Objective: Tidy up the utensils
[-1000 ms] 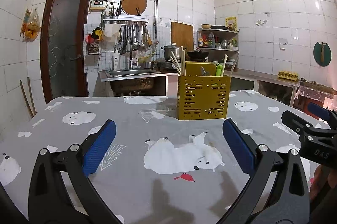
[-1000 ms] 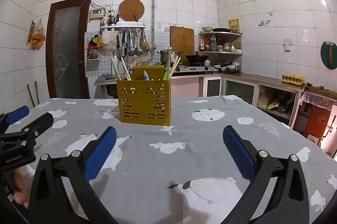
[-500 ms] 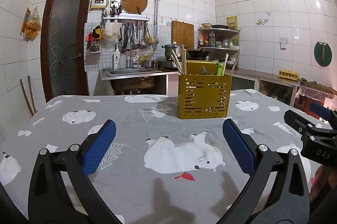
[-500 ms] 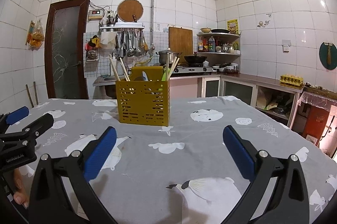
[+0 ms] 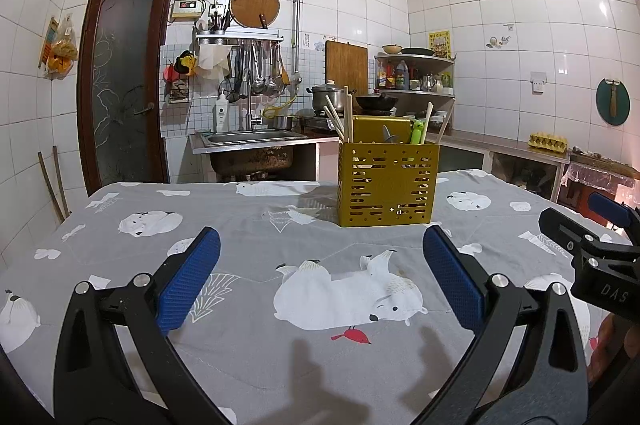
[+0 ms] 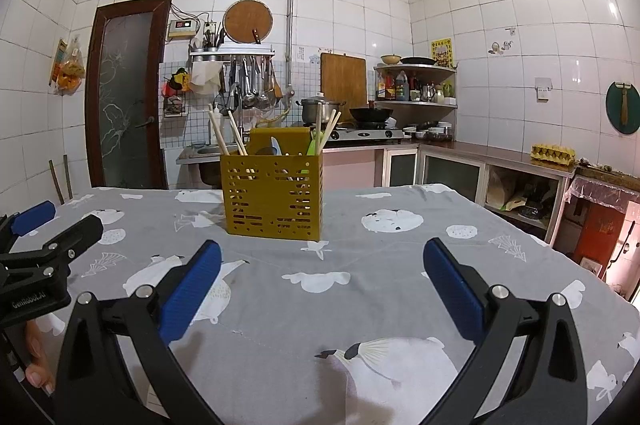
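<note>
A yellow perforated utensil holder (image 5: pixel 387 183) stands upright on the table, far ahead of both grippers; it also shows in the right wrist view (image 6: pixel 273 196). It holds wooden chopsticks (image 5: pixel 338 119), a green utensil (image 5: pixel 417 132) and a grey one. My left gripper (image 5: pixel 320 279) is open and empty, low over the cloth. My right gripper (image 6: pixel 322 281) is open and empty too. Each gripper shows at the edge of the other's view: the right gripper (image 5: pixel 592 245) and the left gripper (image 6: pixel 44 237).
The table wears a grey cloth with polar bears (image 5: pixel 256 225). Behind it are a steel sink (image 5: pixel 252 141), hanging ladles, a stove with pot and wok (image 6: pixel 366 115), a corner shelf, a counter with an egg carton (image 6: pixel 554 153) and a brown door (image 5: pixel 124 81).
Almost nothing: both grippers stay open and nearly still, and the views shift only slightly. The holder has not moved.
</note>
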Tool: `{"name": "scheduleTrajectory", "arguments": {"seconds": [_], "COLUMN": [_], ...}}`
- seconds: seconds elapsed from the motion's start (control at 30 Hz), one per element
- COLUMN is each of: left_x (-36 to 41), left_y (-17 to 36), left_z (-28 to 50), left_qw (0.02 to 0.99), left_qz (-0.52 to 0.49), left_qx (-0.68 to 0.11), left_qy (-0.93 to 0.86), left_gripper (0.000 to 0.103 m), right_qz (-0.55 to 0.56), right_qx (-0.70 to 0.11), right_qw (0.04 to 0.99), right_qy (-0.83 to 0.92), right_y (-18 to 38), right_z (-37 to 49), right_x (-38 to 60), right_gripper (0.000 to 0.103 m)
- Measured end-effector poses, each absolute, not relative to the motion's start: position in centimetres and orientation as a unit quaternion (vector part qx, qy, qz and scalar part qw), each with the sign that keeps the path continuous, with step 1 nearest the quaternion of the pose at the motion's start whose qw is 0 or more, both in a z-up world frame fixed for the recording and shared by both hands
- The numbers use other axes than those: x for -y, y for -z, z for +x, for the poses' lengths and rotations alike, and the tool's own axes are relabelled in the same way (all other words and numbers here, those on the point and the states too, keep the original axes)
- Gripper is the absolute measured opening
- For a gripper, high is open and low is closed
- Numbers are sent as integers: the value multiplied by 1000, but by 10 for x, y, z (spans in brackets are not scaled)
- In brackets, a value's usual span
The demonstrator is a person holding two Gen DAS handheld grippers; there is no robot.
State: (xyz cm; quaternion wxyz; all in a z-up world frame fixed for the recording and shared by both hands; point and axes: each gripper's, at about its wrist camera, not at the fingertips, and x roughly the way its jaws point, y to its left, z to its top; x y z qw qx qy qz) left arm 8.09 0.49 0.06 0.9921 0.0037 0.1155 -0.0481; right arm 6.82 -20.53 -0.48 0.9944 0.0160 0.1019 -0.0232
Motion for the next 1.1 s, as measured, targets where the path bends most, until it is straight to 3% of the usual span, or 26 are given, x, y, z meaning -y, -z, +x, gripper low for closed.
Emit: {"name": "scheduleTrajectory", "arguments": {"seconds": [1.1], "left_x": [-5], "left_y": [0], "left_z": [81], "left_qw": [992], "left_qz": [4], "left_qx": [-114], "left_qy": [48], "left_gripper": [98], "right_qz": [12], "right_qx": [-98], "right_qw": [995], "right_qy": [25], "right_y": [4], "right_z": [68], "right_x": [204], "right_gripper": [99]}}
